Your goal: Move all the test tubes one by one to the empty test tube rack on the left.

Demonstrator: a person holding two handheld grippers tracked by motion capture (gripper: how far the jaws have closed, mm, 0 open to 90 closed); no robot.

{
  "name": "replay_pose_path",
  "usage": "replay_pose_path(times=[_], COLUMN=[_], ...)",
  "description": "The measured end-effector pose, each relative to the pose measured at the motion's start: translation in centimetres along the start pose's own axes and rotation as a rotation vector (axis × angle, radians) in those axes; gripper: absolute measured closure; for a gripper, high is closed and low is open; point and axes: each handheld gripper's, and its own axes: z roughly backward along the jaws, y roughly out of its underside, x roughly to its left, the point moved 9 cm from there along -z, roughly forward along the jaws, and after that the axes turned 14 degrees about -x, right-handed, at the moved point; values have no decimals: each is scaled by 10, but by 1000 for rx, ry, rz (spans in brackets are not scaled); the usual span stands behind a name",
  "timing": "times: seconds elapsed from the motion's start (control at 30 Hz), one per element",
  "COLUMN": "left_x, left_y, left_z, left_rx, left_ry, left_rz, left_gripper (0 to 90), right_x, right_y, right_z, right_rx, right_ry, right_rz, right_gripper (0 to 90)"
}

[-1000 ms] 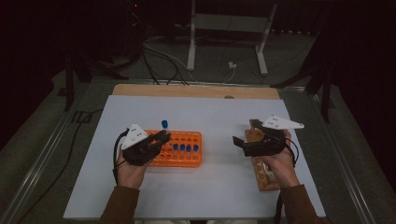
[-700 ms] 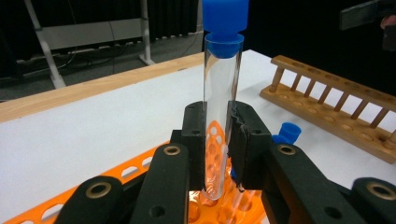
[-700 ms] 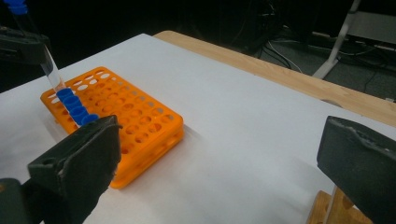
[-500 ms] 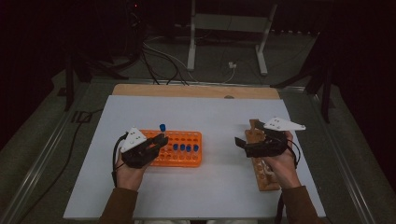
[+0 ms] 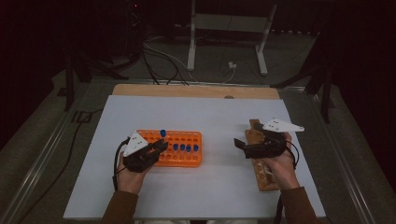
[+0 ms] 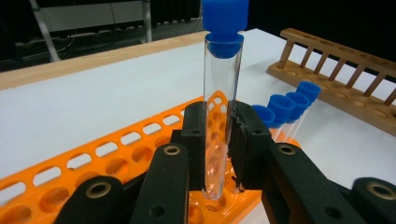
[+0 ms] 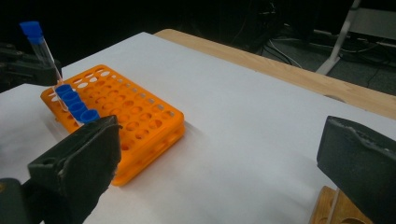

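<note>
The left tongs (image 6: 218, 135) are closed on a clear test tube (image 6: 222, 107), with the pads pressing on its glass from both sides, a little below the middle. The long axis of the tube stands upright, almost vertical; its blue cap (image 6: 225, 21) points up and its rounded bottom points down, at a hole near the front edge of the orange rack (image 6: 93, 163). From the left gripper view I cannot tell if the bottom is already inside the hole. In the high view the tube (image 5: 162, 135) stands over the left part of the rack (image 5: 192, 158), which lies on the white surface (image 5: 210, 116). Four other capped tubes (image 5: 185, 148) stand in a row in the rack, just beside the held one. The right tongs (image 7: 219, 168) are wide open and hold nothing; they hover above the wooden rack (image 5: 266, 179) at the right, well apart from the orange one.
</note>
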Motion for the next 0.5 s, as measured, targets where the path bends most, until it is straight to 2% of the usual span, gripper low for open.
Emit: replay_pose_path(times=[0.5], left_x=[-6], left_y=[17], left_z=[-6], left_rx=[45], left_ry=[17], left_rz=[-14], left_gripper=[778], right_x=[1], right_y=[4], right_z=[0], right_rx=[1], right_ry=[-8], right_rz=[-7], right_gripper=[2])
